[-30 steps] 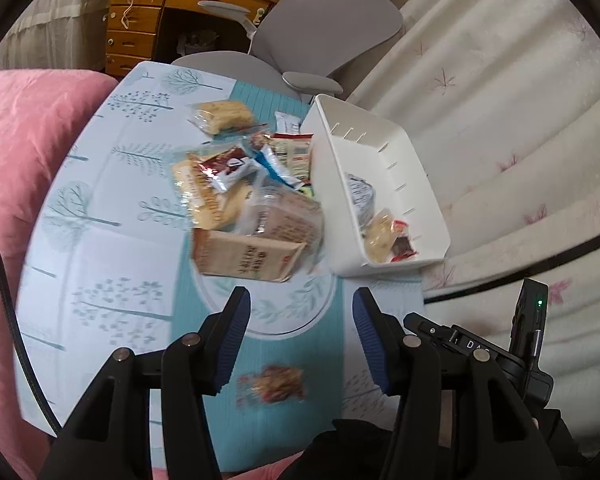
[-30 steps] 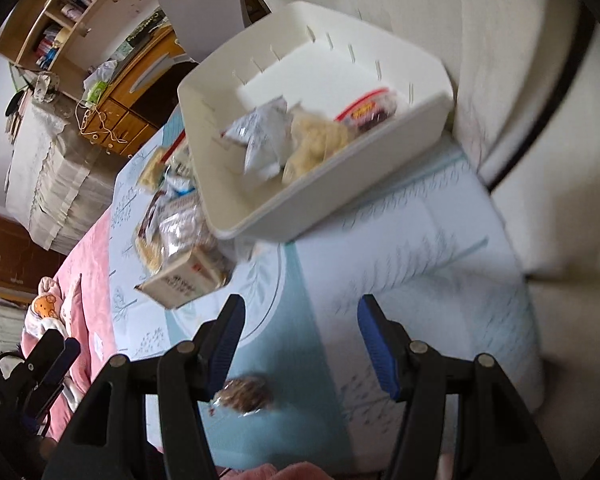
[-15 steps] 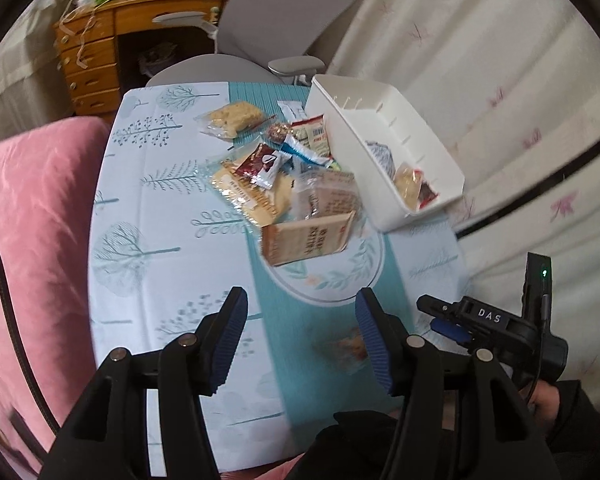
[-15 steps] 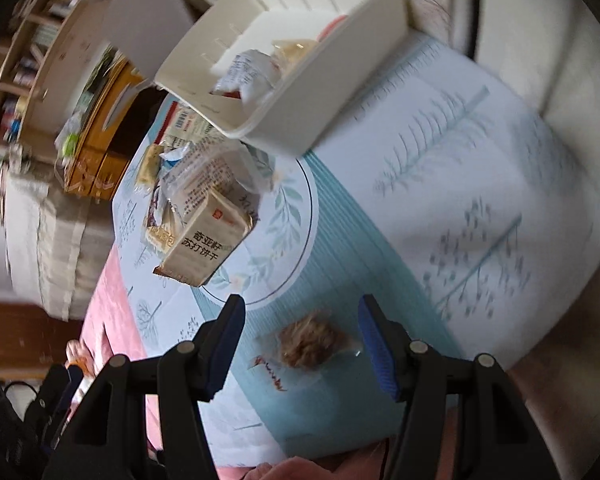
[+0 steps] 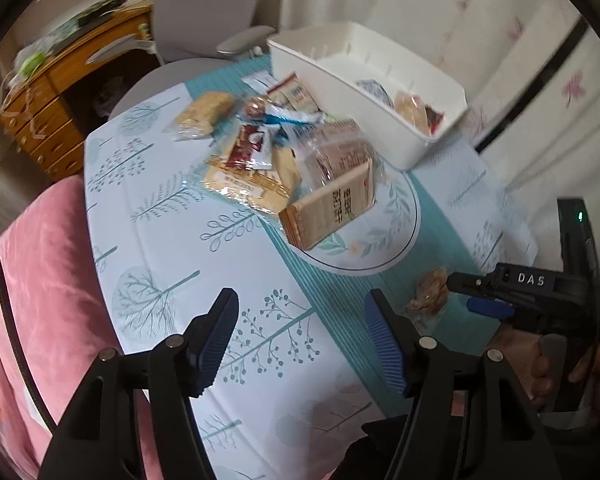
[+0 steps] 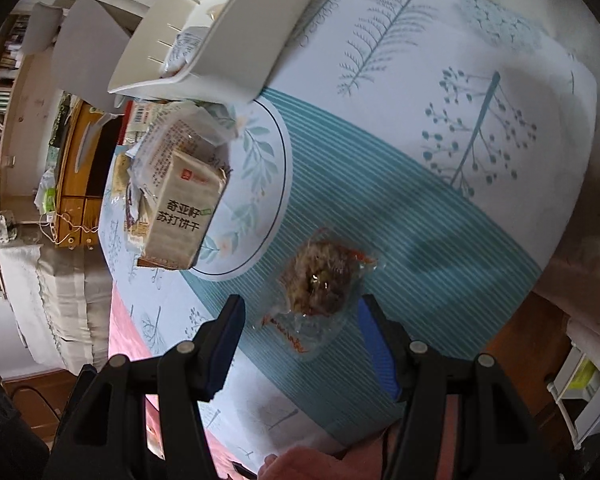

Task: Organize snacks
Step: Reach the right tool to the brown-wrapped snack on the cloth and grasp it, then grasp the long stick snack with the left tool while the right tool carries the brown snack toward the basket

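Observation:
A clear-wrapped brown snack [image 6: 320, 284] lies alone on the teal stripe of the tablecloth; it also shows in the left wrist view [image 5: 430, 292]. My right gripper [image 6: 300, 344] is open with its fingers on either side of the wrapper's near end, just above it. My left gripper [image 5: 300, 340] is open and empty above the near table. A pile of snacks with a tan cracker box [image 5: 332, 208] [image 6: 180, 212] lies mid-table. The white bin [image 5: 404, 148] [image 6: 228, 60] holds a few packets at the far right.
A pink cushion [image 5: 40, 280] lies along the table's left edge. A grey chair [image 5: 204, 16] and a wooden desk [image 5: 60, 92] stand beyond the far end. White curtains [image 5: 540, 80] hang on the right.
My right gripper has come down and closer to the lone wrapped snack, which now lies between its open fingers. My left gripper has pulled back and swung left.

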Motion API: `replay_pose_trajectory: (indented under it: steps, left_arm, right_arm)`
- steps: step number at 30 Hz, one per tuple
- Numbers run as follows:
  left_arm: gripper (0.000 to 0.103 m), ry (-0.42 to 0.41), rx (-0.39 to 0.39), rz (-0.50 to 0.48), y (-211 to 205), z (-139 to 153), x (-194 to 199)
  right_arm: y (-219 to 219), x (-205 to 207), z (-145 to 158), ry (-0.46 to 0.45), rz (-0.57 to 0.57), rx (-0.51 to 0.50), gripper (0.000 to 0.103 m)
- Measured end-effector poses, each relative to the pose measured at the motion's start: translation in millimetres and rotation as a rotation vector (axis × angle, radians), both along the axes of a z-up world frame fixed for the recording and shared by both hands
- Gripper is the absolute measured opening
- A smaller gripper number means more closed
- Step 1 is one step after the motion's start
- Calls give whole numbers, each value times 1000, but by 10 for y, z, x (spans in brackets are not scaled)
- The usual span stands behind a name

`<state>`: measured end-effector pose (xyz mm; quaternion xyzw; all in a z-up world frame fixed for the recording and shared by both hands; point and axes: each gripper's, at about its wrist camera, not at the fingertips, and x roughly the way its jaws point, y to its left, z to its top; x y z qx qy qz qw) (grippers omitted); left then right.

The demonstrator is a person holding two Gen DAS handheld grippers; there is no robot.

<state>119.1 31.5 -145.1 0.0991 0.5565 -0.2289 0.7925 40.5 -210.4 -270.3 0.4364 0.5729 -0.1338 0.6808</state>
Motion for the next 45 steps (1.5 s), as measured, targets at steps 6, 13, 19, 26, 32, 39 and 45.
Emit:
replay_pose_trajectory:
  steps: [6, 13, 19, 26, 32, 39, 45]
  left_arm:
    - [64, 0, 52, -63, -194, -160, 177]
    - [64, 54, 93, -115, -406, -433, 495]
    - [64, 88, 103, -155, -589, -657, 740]
    - [64, 104, 80, -159, -735, -800, 1001]
    - [64, 123, 79, -176, -908, -947, 1115]
    - [52, 151, 101, -169, -1028, -1042, 1117]
    - [34, 164, 117, -166, -1125, -1061, 1070]
  right_arm:
    - [74, 128, -146, 41, 25, 12, 59]
    - [90, 316, -357, 217, 61, -8, 59]
    - [67, 460, -480, 270, 94, 23, 59]
    - [-12, 612, -501, 302, 156, 31, 51]
    - [-84, 721, -516, 311, 207, 49, 46]
    - [-330, 846, -497, 308, 216, 31, 43]
    - [-508, 868, -450, 298, 214, 29, 42]
